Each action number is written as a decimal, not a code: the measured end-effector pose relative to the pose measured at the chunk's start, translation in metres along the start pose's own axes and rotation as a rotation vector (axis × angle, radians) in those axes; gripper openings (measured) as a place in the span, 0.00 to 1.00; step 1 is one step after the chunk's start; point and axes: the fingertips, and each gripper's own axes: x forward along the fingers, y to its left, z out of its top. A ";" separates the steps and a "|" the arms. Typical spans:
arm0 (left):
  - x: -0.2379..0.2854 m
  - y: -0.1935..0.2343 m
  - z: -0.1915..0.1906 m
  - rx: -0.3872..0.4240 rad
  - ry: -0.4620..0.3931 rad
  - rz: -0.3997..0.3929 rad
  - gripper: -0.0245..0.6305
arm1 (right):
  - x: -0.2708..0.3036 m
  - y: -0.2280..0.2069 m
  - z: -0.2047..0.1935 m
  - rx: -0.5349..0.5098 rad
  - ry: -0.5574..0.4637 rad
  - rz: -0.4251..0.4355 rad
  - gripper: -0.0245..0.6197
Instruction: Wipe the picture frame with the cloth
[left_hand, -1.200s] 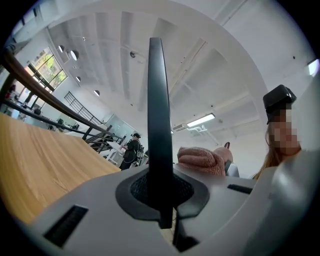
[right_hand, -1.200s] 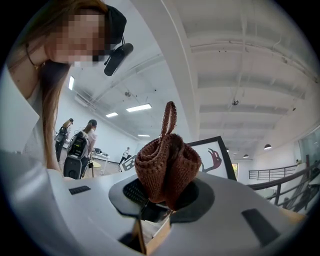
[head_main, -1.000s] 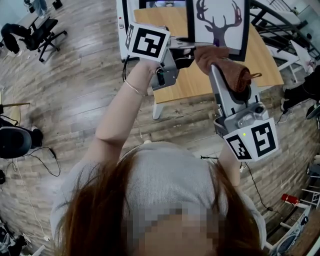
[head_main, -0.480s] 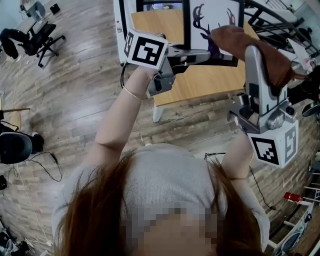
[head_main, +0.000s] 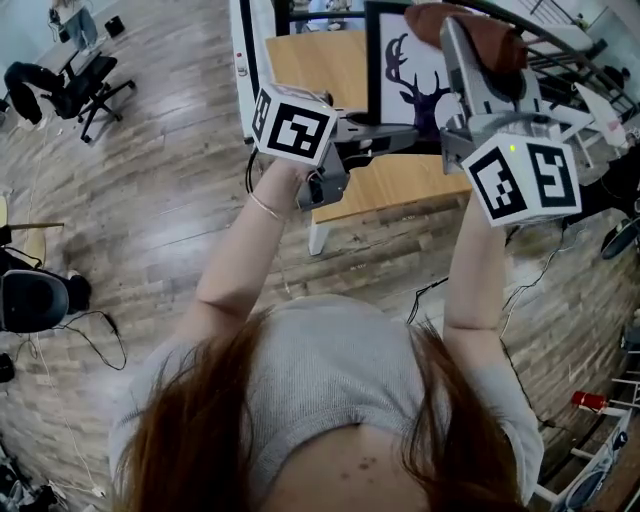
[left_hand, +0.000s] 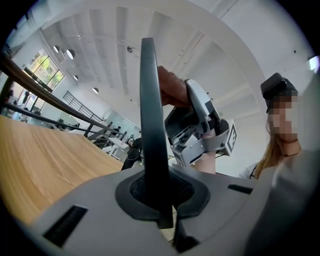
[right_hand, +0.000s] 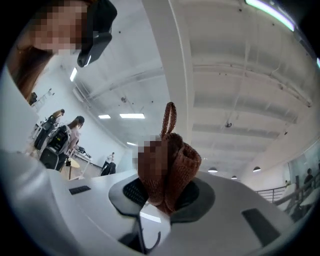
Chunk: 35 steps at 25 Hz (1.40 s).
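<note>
While the left gripper (head_main: 418, 128) holds its place, jaws pressed together on the lower edge of the picture frame (head_main: 372, 62) and keeping it upright over the wooden surface (head_main: 318, 62), the right gripper (head_main: 458, 40) has climbed. A second ago its brown cloth (head_main: 505, 45) lay against the bottom of the deer print. Half a second ago it was crossing the right side. Now it sits at the frame's top edge, near the upper right corner. The right jaws pinch the cloth in a bunched fold, with its hanging loop sticking up beyond them. In the left gripper view the frame shows edge-on as a dark bar, and the cloth is just beside its face near the top, seemingly touching.

This reads as one upward stroke reaching its end. The right part of the face is likely wiped, and the left part, with the antlers, likely remains. The next stroke probably has to come back down or shift left.

Above the top edge there is only open air, so the cloth would slip off the frame if it rose further. The left gripper's body runs along the frame's lower edge and is the one thing a downward stroke could bump. A white post (head_main: 240, 50) stands at the surface's left, well apart.
</note>
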 end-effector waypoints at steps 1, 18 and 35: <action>0.000 0.001 -0.001 -0.006 0.000 0.000 0.07 | 0.000 0.002 -0.012 -0.004 0.045 0.001 0.19; 0.002 0.006 -0.003 -0.043 -0.018 -0.025 0.07 | -0.059 0.022 -0.069 0.061 0.212 0.014 0.19; 0.003 0.006 0.000 -0.074 -0.064 -0.018 0.06 | -0.115 0.031 -0.098 0.075 0.316 0.003 0.19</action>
